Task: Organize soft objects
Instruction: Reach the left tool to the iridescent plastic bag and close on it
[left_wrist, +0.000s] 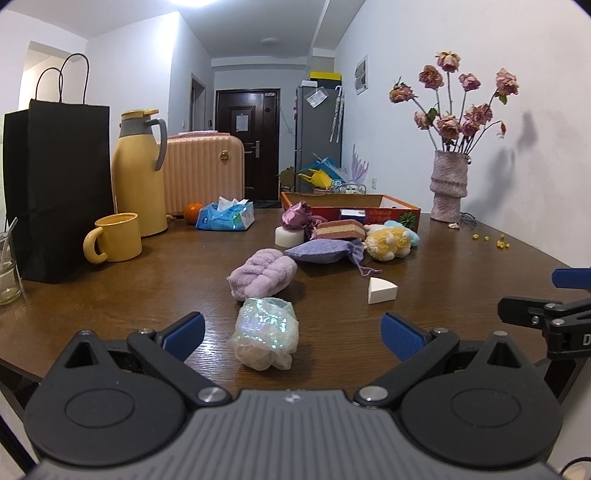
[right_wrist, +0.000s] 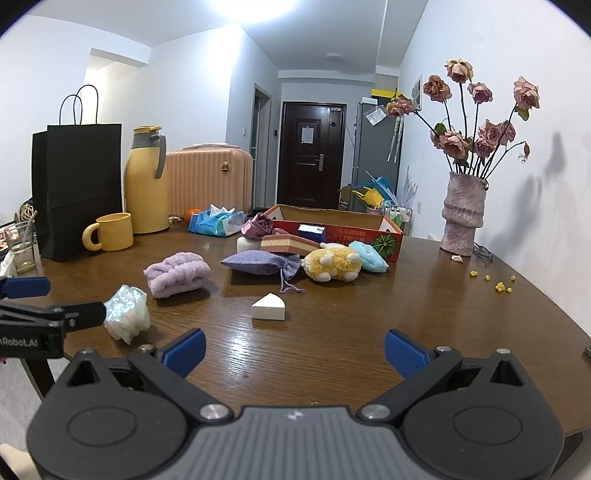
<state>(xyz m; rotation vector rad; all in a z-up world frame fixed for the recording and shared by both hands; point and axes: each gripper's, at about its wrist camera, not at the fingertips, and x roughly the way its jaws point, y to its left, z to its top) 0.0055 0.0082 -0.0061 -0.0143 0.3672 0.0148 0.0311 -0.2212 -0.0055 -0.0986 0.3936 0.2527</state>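
Left jaws: the left gripper (left_wrist: 291, 334) had its blue pads spread wide, holding nothing; it hung low at the near edge of the wooden table (left_wrist: 443, 295).
Between the left pads: an iridescent mesh bath pouf (left_wrist: 266, 332) lay on the wood just ahead of the fingers, roughly centred in the gap but not touched by either pad.
Right jaws: the right gripper (right_wrist: 293, 350) was likewise spread and empty, over bare wood, with nothing between its pads.
Nearest to the right: a white wedge-shaped sponge (right_wrist: 269, 307) sat ahead of it, apart from the other pieces.
Middle of the table: a lilac fluffy rolled towel (left_wrist: 262, 272) lay just beyond the pouf; further back were a purple drawstring pouch (left_wrist: 325, 251), a yellow plush toy (left_wrist: 388, 242) with a pale blue plush (right_wrist: 367, 256) beside it, a pink layered cake-shaped sponge (left_wrist: 340, 229), a white round puff (left_wrist: 289, 236) and a crumpled mauve satin piece (left_wrist: 295, 215).
Destination: an open red cardboard box (left_wrist: 402, 205) stood behind that cluster and looked the likely place for the soft things, though the task does not name it.
Clutter: a yellow mug (left_wrist: 114, 238), a yellow thermos jug (left_wrist: 138, 173), a black paper bag (left_wrist: 55, 184), a tissue pack (left_wrist: 226, 216) and a vase of dried roses (left_wrist: 448, 188) ringed the work area.
Step in hand: apparently the very start; every soft item lay outside the box, none gripped.
Next move: probably the left gripper easing forward and closing gently on the pouf, which should squash readily, then carrying it over the cluster to the box.
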